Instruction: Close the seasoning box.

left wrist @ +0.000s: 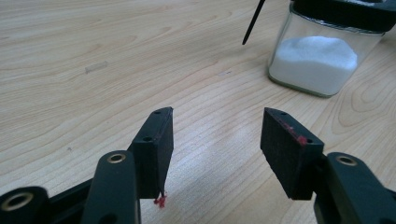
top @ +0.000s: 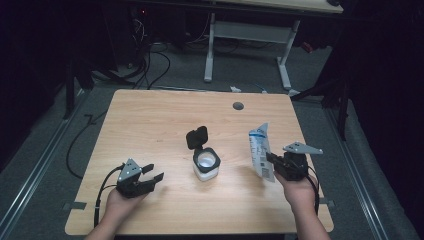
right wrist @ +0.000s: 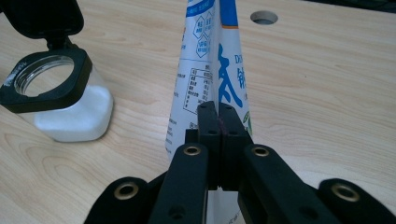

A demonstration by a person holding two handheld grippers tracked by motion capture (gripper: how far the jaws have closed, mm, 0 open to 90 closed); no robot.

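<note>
A square glass jar (top: 205, 164) with white powder in it stands at the table's middle, its black flip lid (top: 197, 137) hinged up and open. The jar (right wrist: 60, 100) lies to the left in the right gripper view, and in the left gripper view the jar (left wrist: 322, 51) stands at upper right. My right gripper (top: 270, 159) is shut on the edge of a white and blue pouch (top: 261, 151), held upright to the right of the jar; the pouch (right wrist: 212, 60) rises from between the closed jaws. My left gripper (top: 152, 172) rests low on the table left of the jar, open and empty (left wrist: 215, 135).
The wooden table (top: 150, 120) has a round cable hole (top: 238, 106) near its far edge. Behind the table, on the dark floor, stand cables and a white desk frame (top: 247, 45).
</note>
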